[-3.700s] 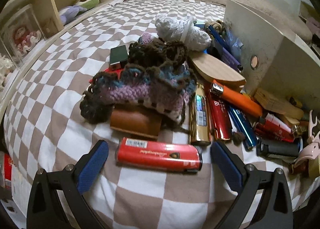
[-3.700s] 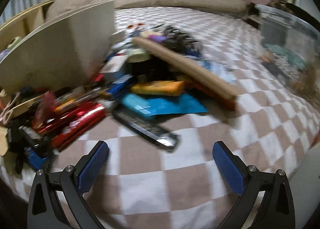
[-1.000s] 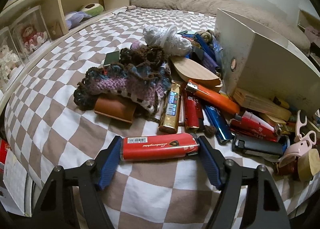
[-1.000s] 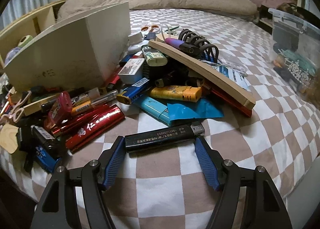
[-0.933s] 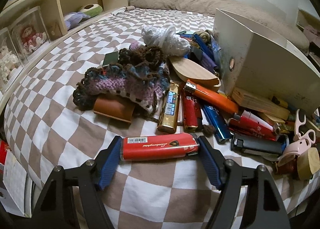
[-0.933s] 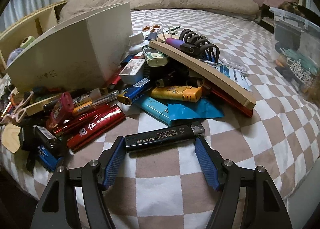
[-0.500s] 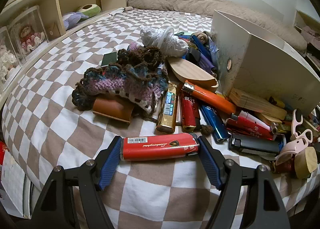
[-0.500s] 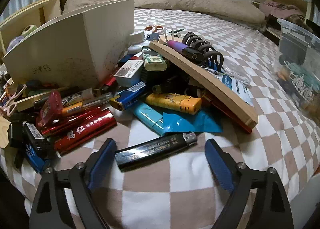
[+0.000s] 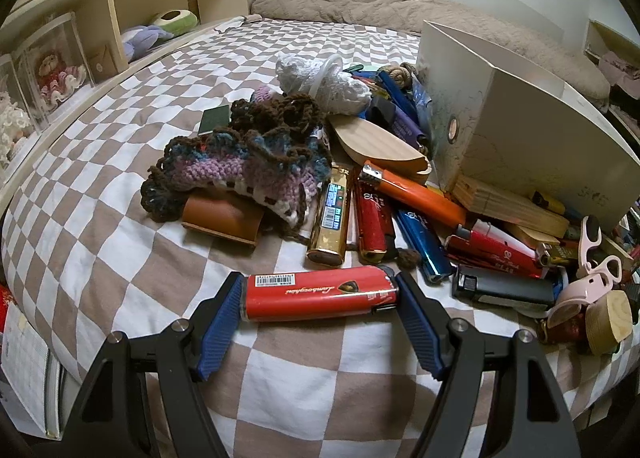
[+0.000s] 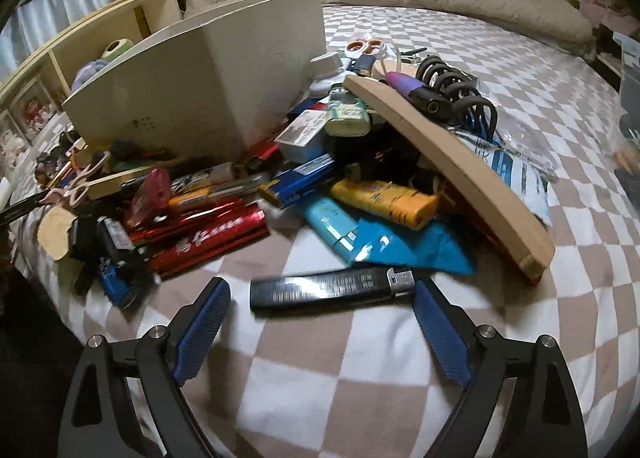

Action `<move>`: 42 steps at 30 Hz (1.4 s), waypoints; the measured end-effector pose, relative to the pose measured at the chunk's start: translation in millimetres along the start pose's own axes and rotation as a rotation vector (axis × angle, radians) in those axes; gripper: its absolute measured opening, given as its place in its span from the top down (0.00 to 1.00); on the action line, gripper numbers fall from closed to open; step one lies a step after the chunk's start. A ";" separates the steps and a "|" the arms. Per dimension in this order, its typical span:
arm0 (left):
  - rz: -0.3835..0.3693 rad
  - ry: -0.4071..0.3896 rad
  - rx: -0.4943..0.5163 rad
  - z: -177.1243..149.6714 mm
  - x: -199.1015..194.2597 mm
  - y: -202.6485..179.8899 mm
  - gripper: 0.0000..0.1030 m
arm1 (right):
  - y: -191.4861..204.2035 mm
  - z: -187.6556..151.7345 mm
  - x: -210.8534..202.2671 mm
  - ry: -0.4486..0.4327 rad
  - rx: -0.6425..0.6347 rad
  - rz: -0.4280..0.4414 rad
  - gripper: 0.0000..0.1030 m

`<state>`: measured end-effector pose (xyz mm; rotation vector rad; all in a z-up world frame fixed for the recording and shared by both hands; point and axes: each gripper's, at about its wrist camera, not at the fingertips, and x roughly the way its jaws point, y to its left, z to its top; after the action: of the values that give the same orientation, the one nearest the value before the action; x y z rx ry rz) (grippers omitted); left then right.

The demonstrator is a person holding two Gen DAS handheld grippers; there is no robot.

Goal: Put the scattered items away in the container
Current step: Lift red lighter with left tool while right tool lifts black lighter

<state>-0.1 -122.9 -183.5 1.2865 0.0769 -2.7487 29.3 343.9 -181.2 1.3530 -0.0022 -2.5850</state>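
Red lighter (image 9: pixel 321 292) clamped end to end in the left tool (image 9: pixel 320 312), black lighter (image 10: pixel 332 290) loose between the right tool's (image 10: pixel 320 320) spread pads.

Lay crosswise to both tools on the checked bed (image 9: pixel 120 225); cream container (image 10: pixel 208 77) stood beyond the clutter, between the two tools.

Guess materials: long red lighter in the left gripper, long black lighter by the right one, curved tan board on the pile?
Red lighter: likely glossy plastic; smooth sheen, barcode label.
Black lighter: dark glossy body, probably plastic; silvery cap looks metal.
Curved board: apparently unfinished wood; matte tan, pale cut end.
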 end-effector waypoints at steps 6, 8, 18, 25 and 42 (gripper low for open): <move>0.009 0.000 0.016 -0.7 0.3 -3.2 0.27 | 11.9 -4.3 -3.3 -0.006 -0.038 -0.061 0.11; 0.008 -0.001 0.013 -0.8 0.3 -3.4 0.27 | 5.5 -1.4 0.6 -0.009 -0.005 -0.091 0.11; 0.007 0.000 0.027 -1.9 -0.1 -6.3 0.27 | 8.3 7.2 13.0 -0.019 0.105 -0.142 0.09; 0.004 -0.004 0.027 -1.8 -0.6 -6.6 0.27 | 16.5 2.5 8.2 -0.030 0.160 -0.215 0.21; -0.077 -0.069 -0.001 16.9 -25.6 -7.8 0.27 | 18.0 11.9 -18.9 -0.087 0.262 -0.203 0.21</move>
<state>2.4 -114.8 -153.0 1.2124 0.1246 -2.8539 33.5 328.9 -157.1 1.3878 -0.2382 -2.8956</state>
